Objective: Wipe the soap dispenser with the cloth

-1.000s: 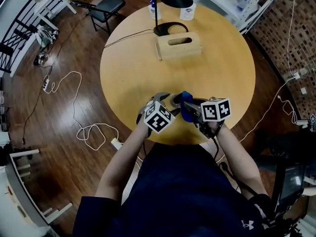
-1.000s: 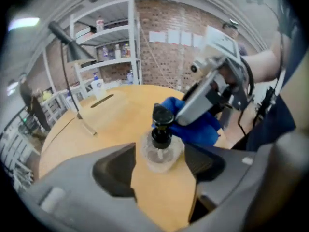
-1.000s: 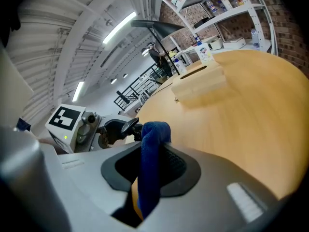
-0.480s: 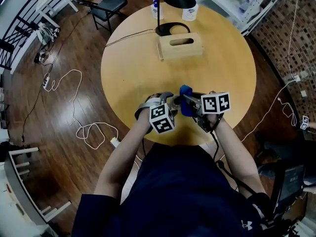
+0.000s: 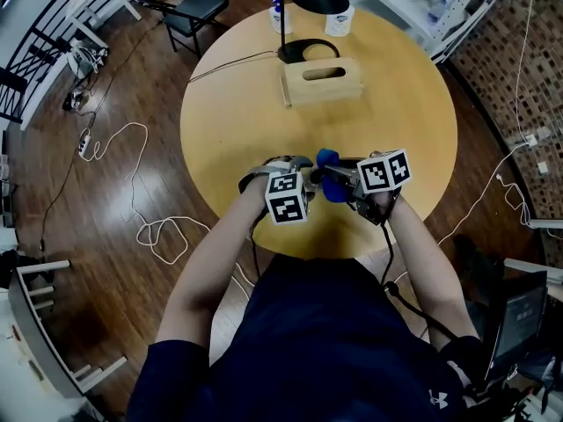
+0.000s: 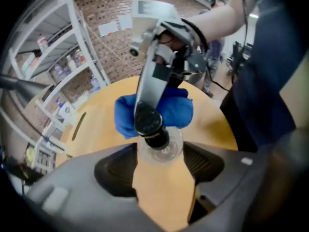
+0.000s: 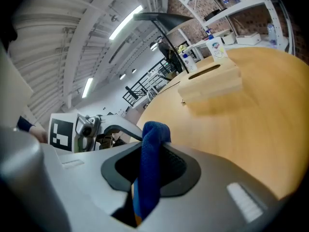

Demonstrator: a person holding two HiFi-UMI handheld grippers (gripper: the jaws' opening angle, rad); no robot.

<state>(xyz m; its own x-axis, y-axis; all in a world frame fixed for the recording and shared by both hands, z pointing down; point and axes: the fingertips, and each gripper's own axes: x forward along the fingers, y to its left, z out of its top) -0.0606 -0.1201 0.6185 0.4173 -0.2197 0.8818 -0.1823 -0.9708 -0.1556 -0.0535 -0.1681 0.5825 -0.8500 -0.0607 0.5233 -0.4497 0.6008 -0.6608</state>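
The soap dispenser (image 6: 155,134) sits over the near part of the round wooden table (image 5: 387,121), a little left of its middle and close to the near edge. Its long axis is roughly upright. The black pump top faces up, leaning slightly left in the left gripper view, with the clear body below it.

The blue cloth (image 6: 169,111) is bunched just behind the pump top and appears to lie against it. Whether it presses on the clear body cannot be told.

Bare tabletop stretches away on the far and right sides. The nearest other things are a wooden box (image 5: 320,81) with a slot and a black lamp base (image 5: 303,51), both well apart toward the far edge. Two bottles (image 5: 335,20) stand at that edge. Past the table's left rim, a white cable (image 5: 158,231) loops on the wood floor and a chair (image 5: 193,11) stands far off.

The left gripper (image 6: 161,149) points steeply down, its jaws spread wide, with both pads against the clear body, pinching the dispenser. The right gripper (image 7: 152,149) comes in from the right. Its jaws are pressed together on the cloth, which stands up between them as a narrow fold.
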